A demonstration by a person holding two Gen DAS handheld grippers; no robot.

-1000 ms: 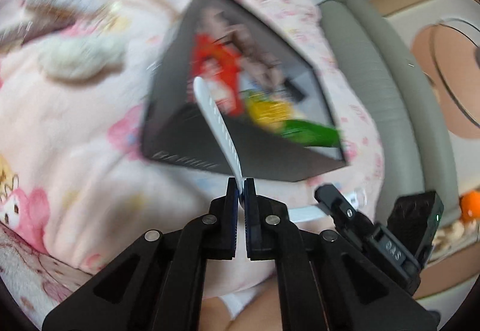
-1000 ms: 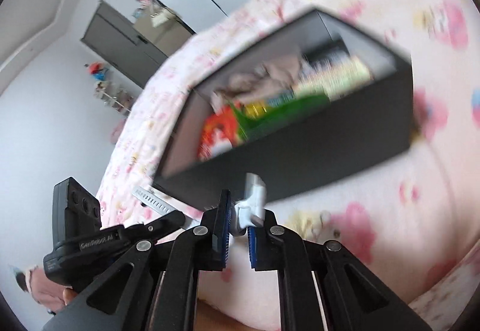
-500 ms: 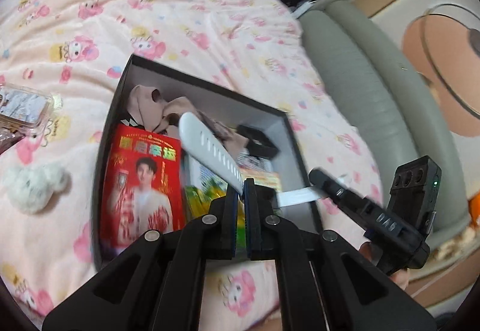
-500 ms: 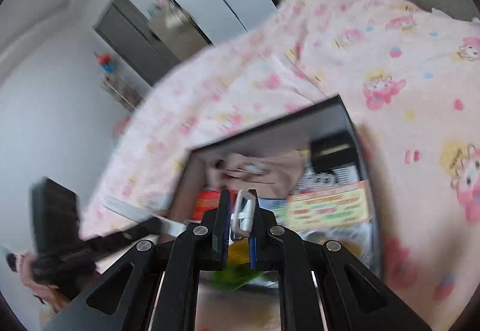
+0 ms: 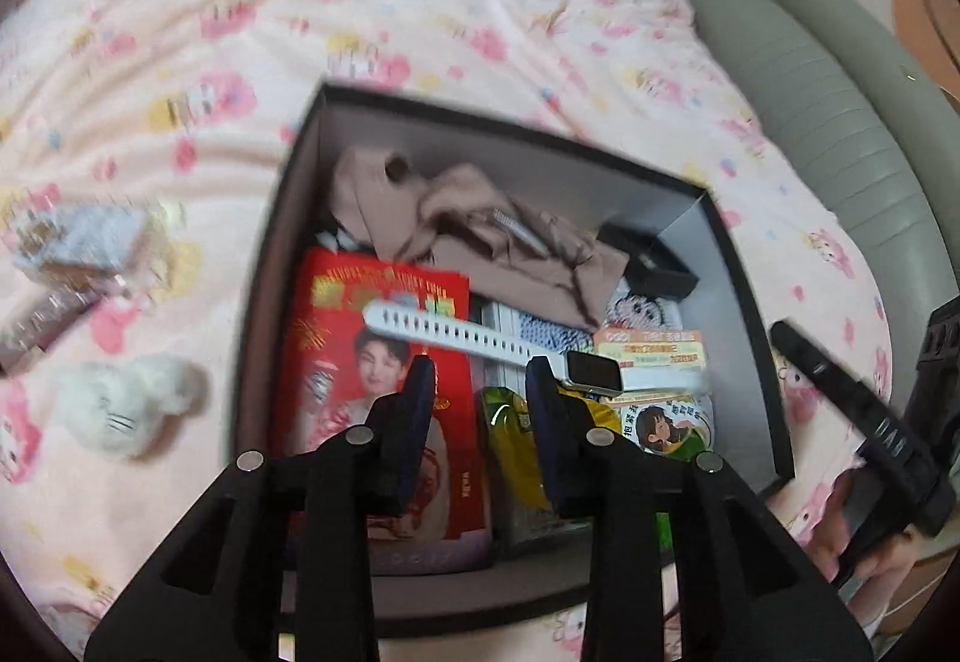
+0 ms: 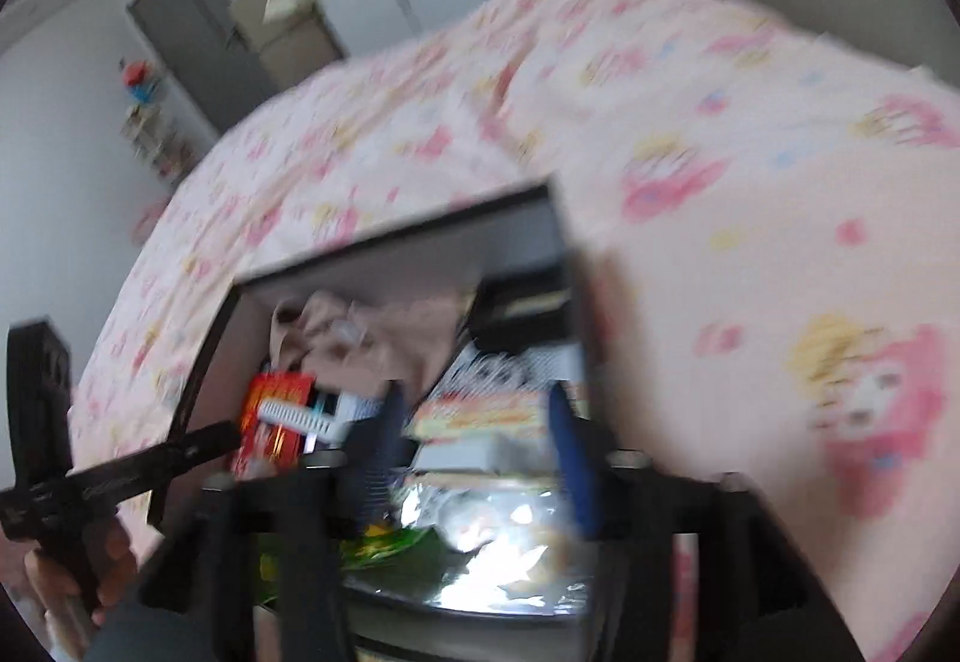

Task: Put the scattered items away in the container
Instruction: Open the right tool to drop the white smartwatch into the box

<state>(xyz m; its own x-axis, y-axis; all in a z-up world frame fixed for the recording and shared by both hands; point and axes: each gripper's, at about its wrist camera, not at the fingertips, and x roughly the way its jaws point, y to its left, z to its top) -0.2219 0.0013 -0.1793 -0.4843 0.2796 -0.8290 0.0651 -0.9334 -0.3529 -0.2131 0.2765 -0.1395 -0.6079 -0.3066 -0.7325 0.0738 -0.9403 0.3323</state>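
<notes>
A white watch (image 5: 456, 335) with a holed strap and dark face lies over the things in the black box (image 5: 282, 242), just past my left gripper (image 5: 480, 371). The left jaws are opening and the pads no longer touch the strap. My right gripper (image 6: 477, 416) hangs over the box (image 6: 414, 254), jaws opening, nothing gripped; only the box's packets show between them. The watch strap (image 6: 297, 416) appears to its left. Each gripper shows in the other's view: the right gripper (image 5: 840, 392) at the box's right edge, the left gripper (image 6: 120, 467) at the left.
The box holds a red packet (image 5: 372, 362), a beige cloth (image 5: 474, 230), a yellow-green packet (image 5: 516, 422) and a small black case (image 5: 654, 260). On the pink bedspread (image 5: 180, 80) left of the box lie a white plush toy (image 5: 120, 404) and a clear packet (image 5: 78, 242). A grey headboard (image 5: 840, 134) runs along the right.
Both grippers carried the watch over the box while shut on it, then opened. The watch has come free and now lies in the box.
</notes>
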